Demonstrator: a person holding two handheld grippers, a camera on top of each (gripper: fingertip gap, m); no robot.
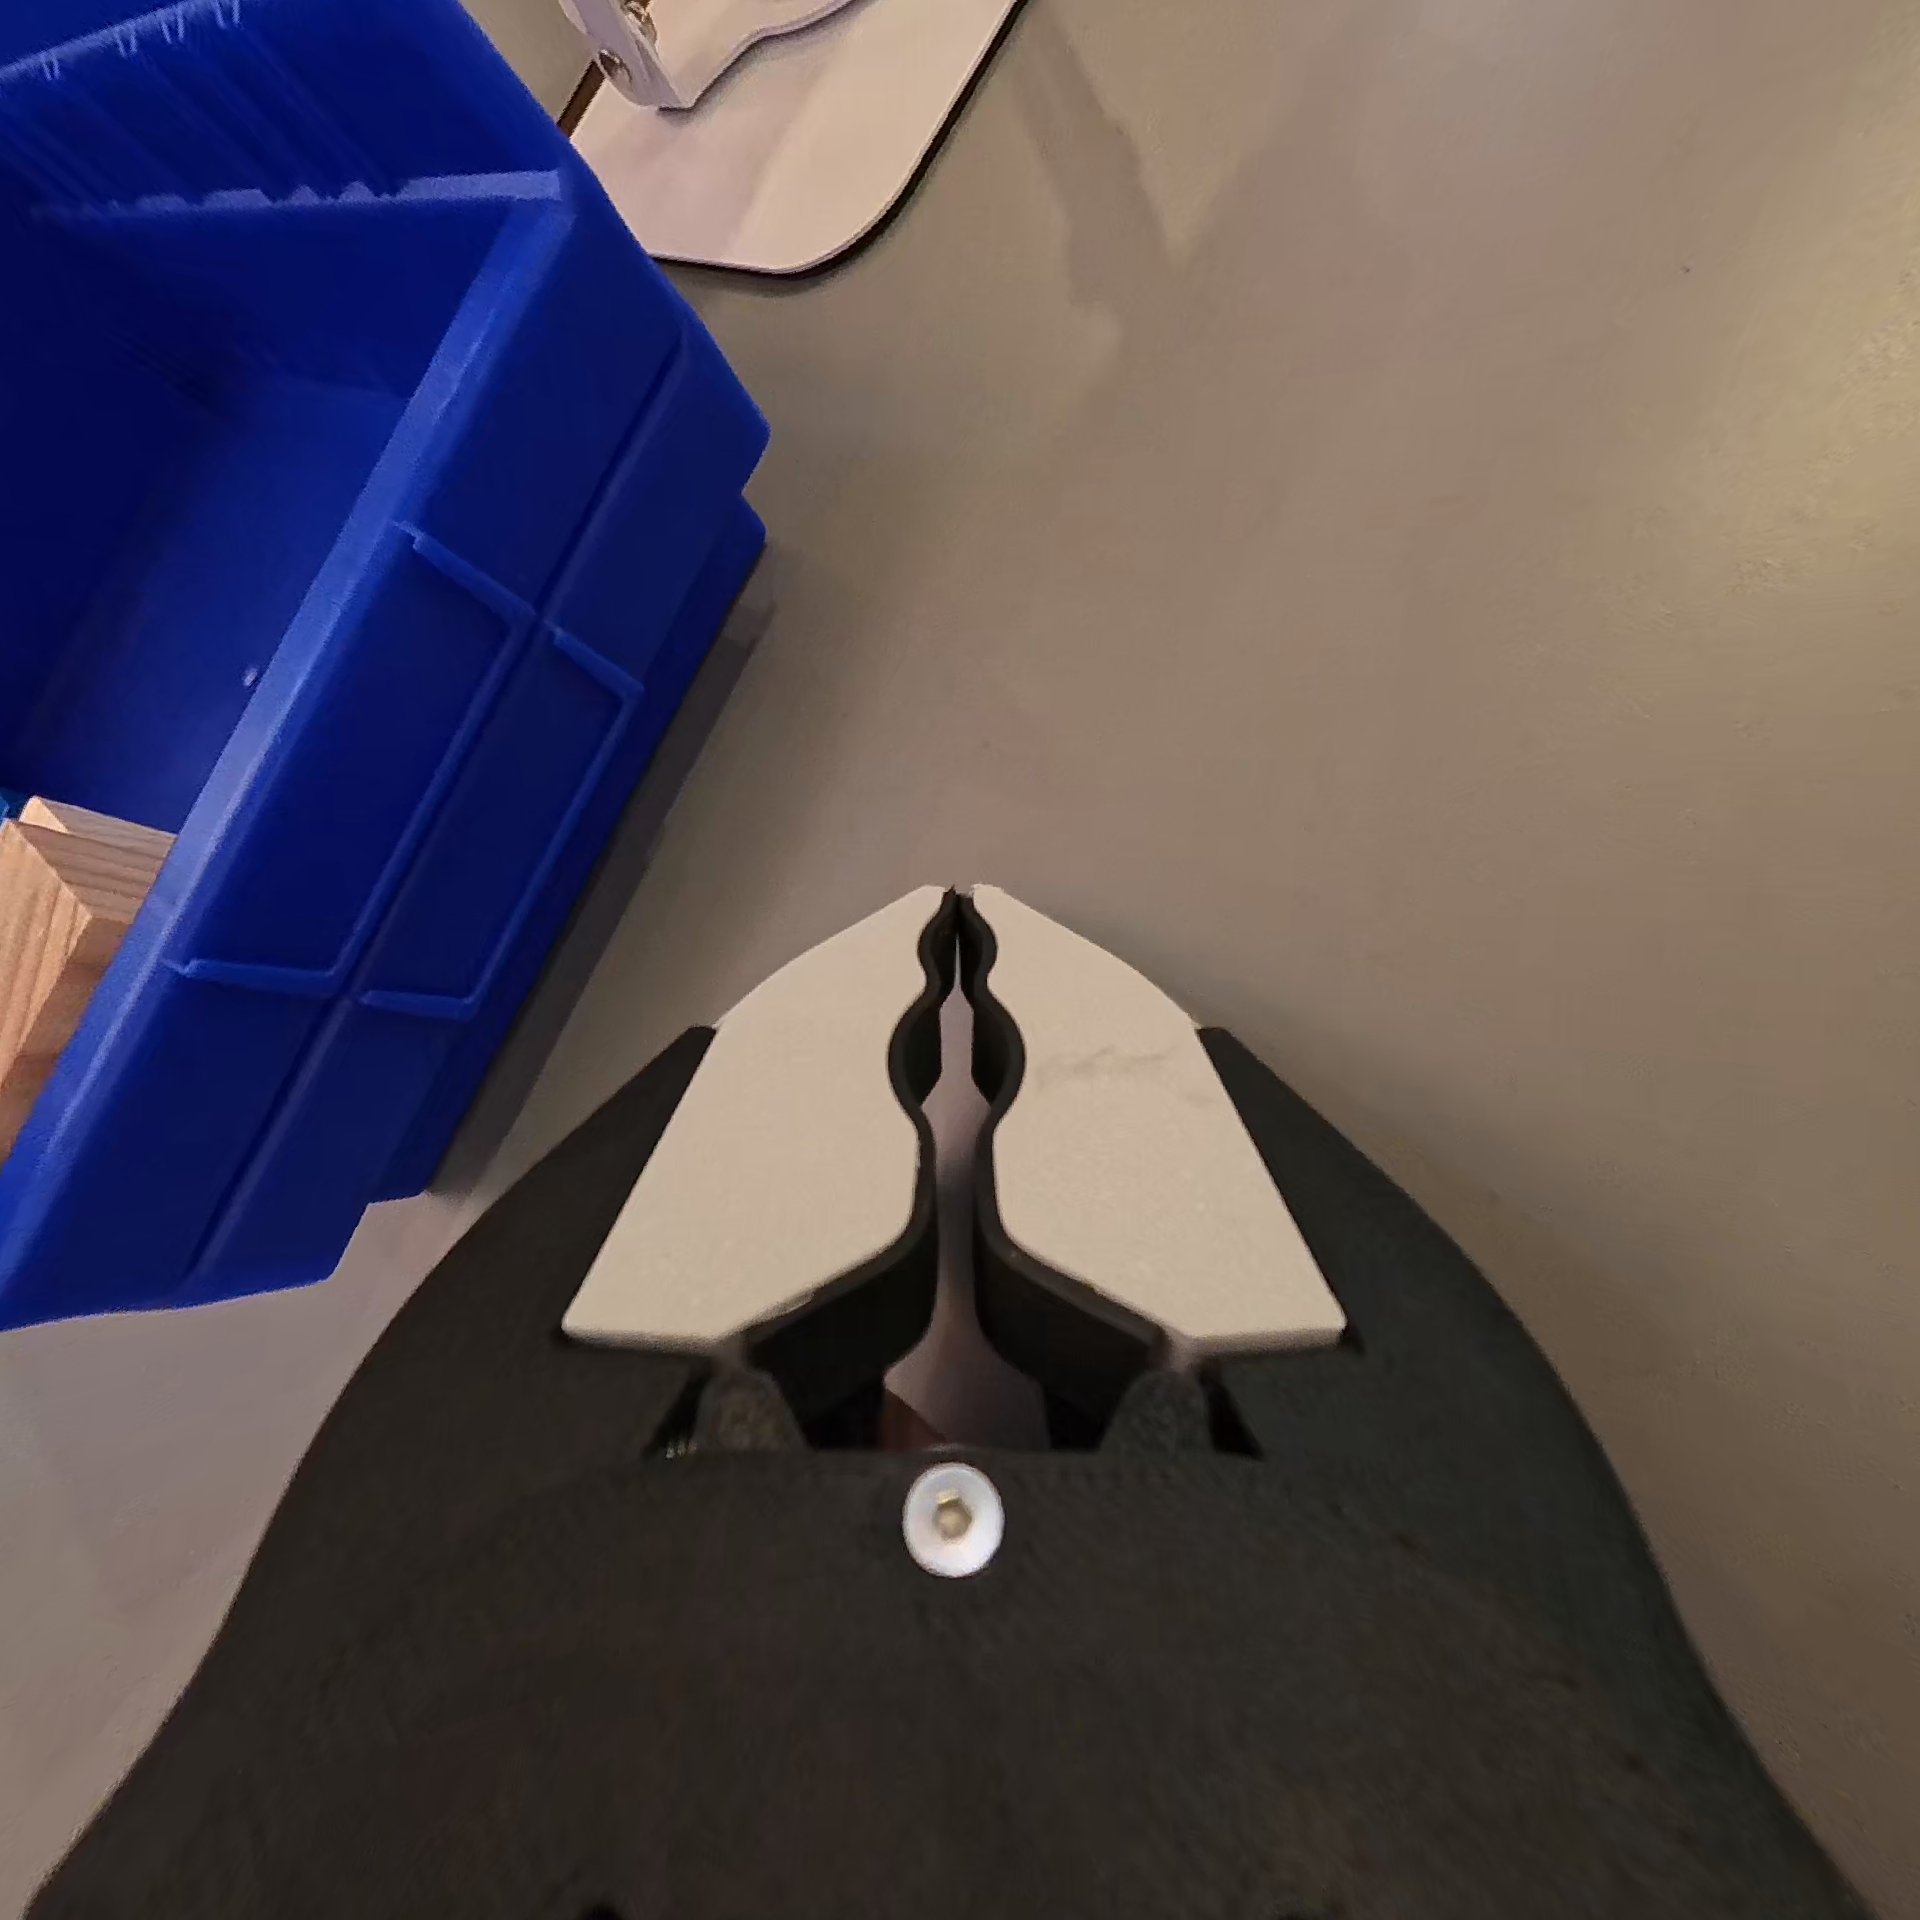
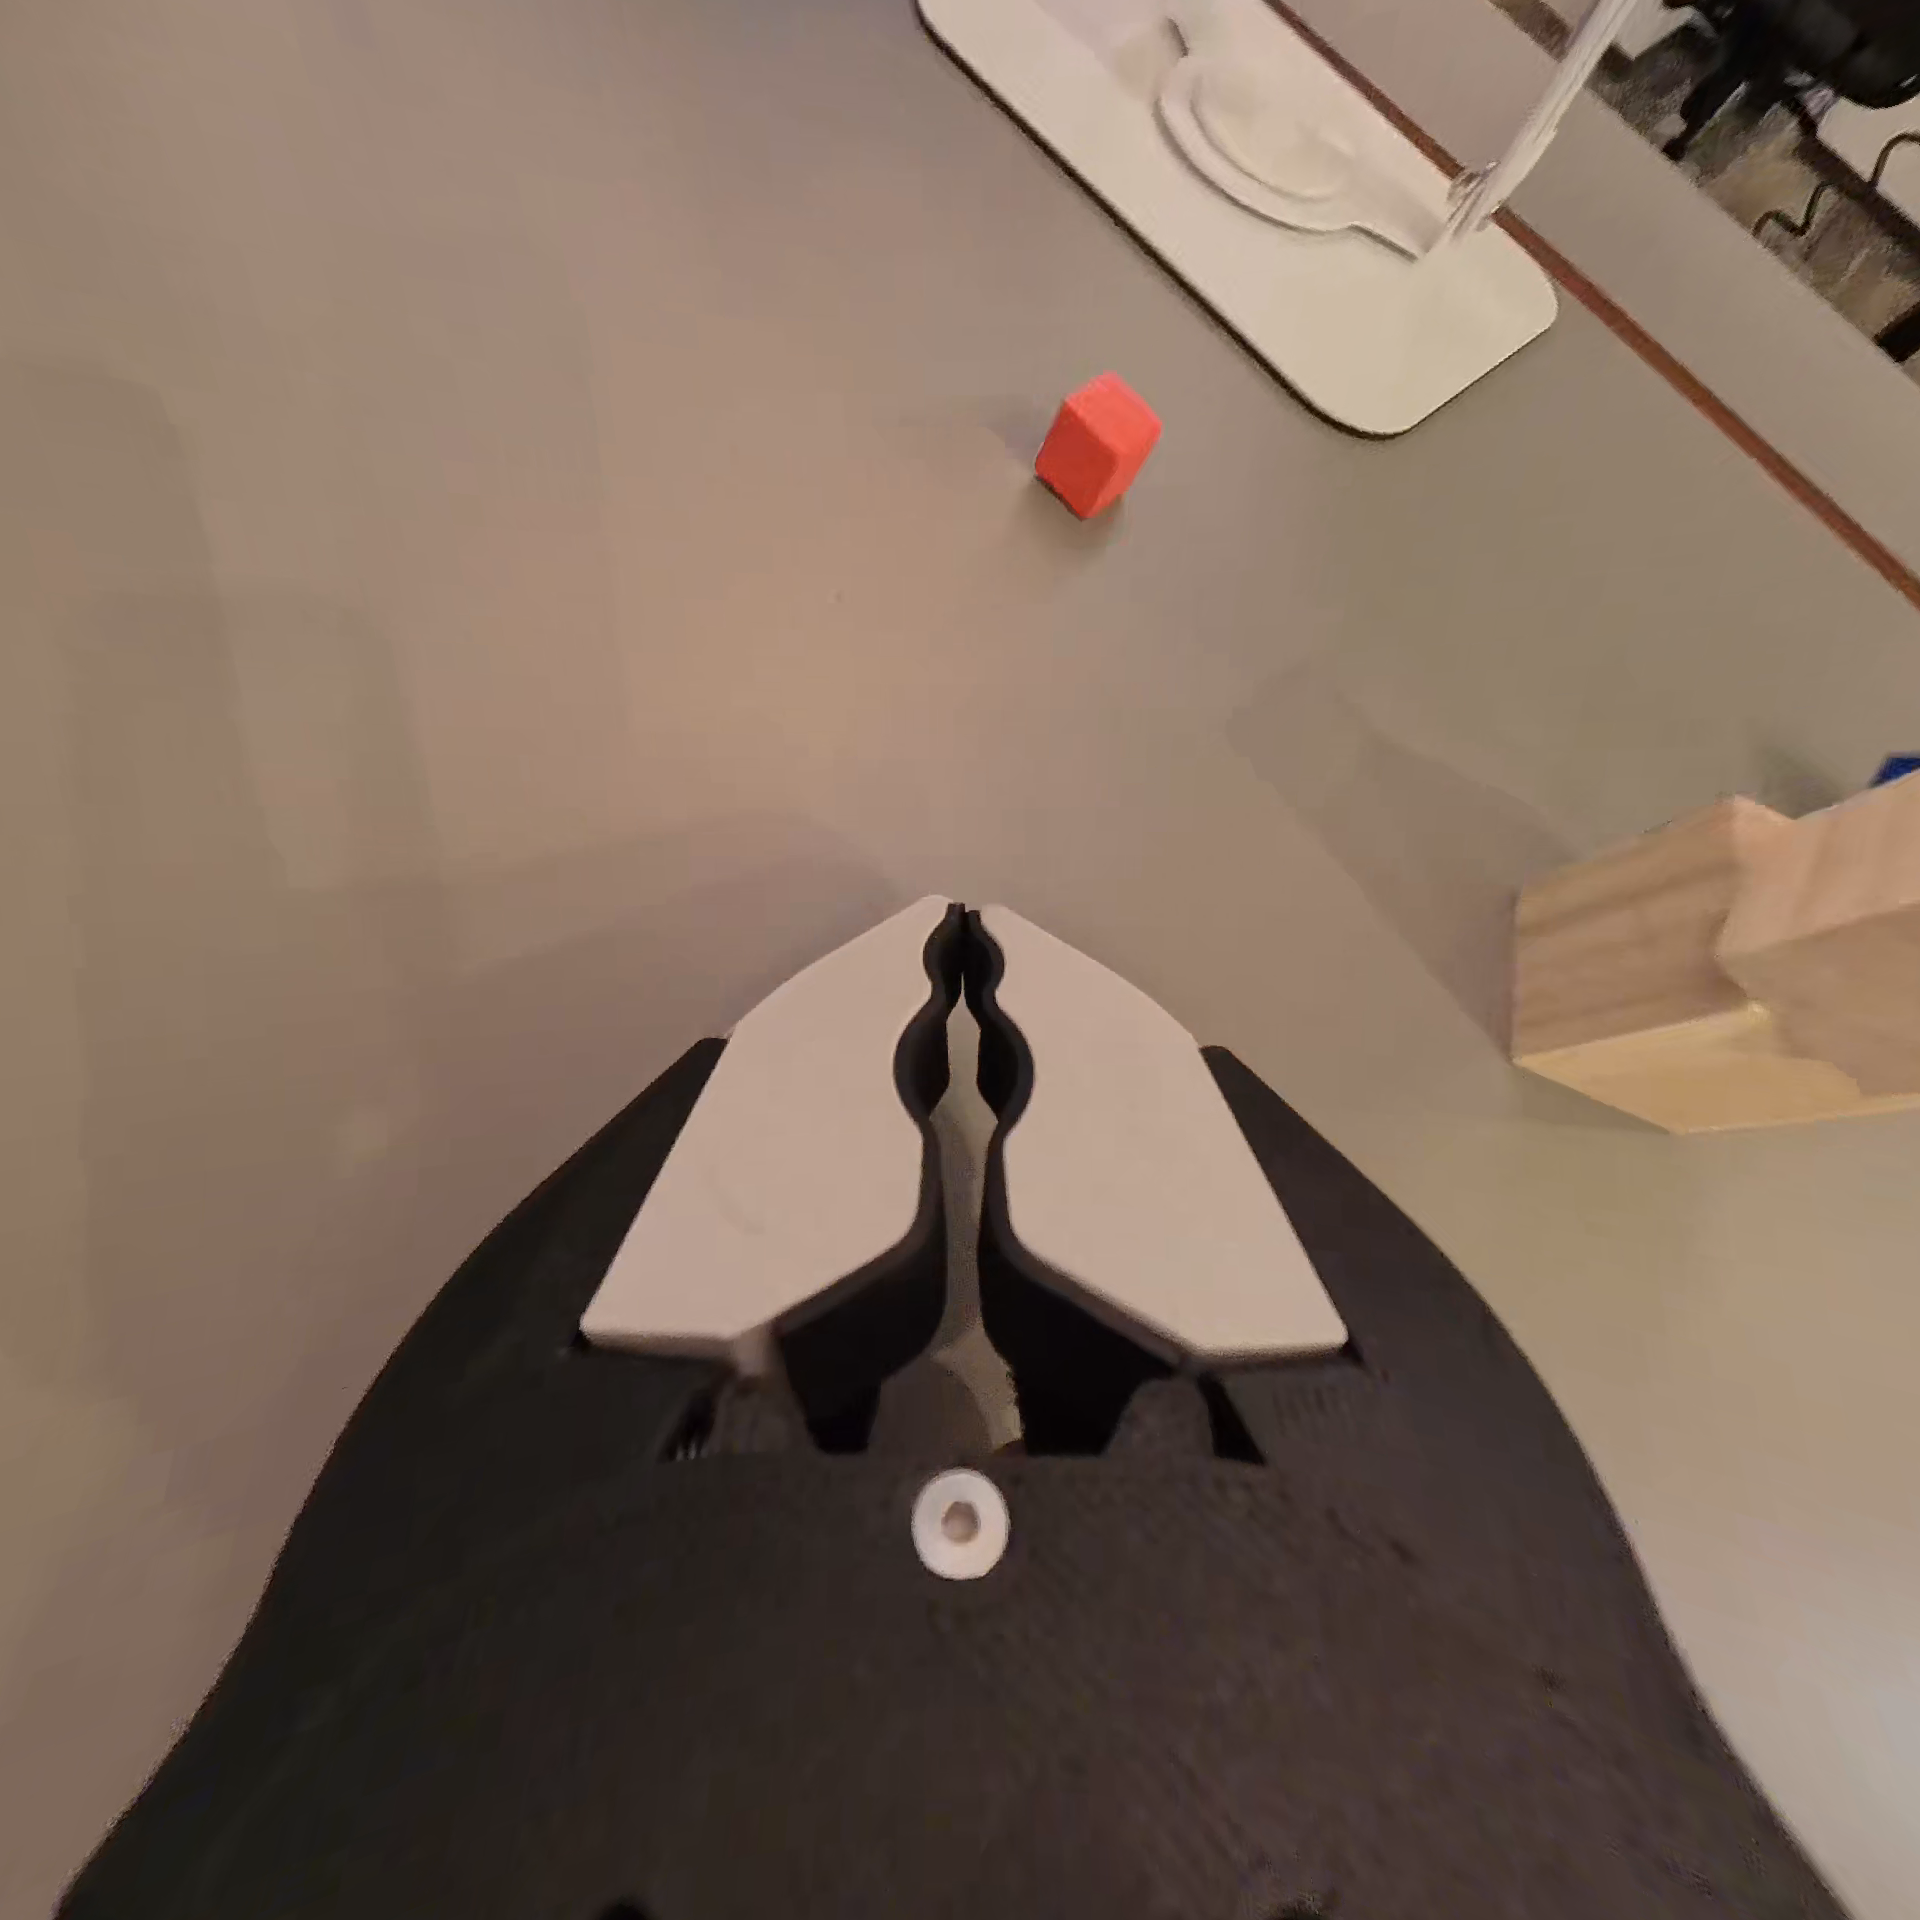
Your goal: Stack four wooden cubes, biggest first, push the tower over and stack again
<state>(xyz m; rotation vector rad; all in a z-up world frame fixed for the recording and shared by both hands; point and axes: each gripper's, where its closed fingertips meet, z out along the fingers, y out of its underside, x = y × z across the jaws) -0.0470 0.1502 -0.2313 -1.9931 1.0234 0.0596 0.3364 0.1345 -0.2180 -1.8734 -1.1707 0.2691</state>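
Observation:
In the right wrist view, a large pale wooden cube (image 2: 1621,987) stands on the grey table at the right, with a second wooden block (image 2: 1839,945) leaning on or against it, cut off by the edge. A small red cube (image 2: 1096,445) sits alone farther ahead. My right gripper (image 2: 958,914) is shut and empty, left of the wooden blocks. In the left wrist view, my left gripper (image 1: 956,894) is shut and empty over bare table. A wooden block (image 1: 62,935) shows at the far left, partly hidden by a blue bin (image 1: 416,644).
The blue plastic bin stands at the left of the left wrist view. A white flat stand base (image 2: 1299,208) with a clear post sits at the far side, also in the left wrist view (image 1: 810,145). The table's far edge (image 2: 1714,416) runs diagonally at the right. It is some 15 cm from my left tips to the wooden block (image 1: 62,935).

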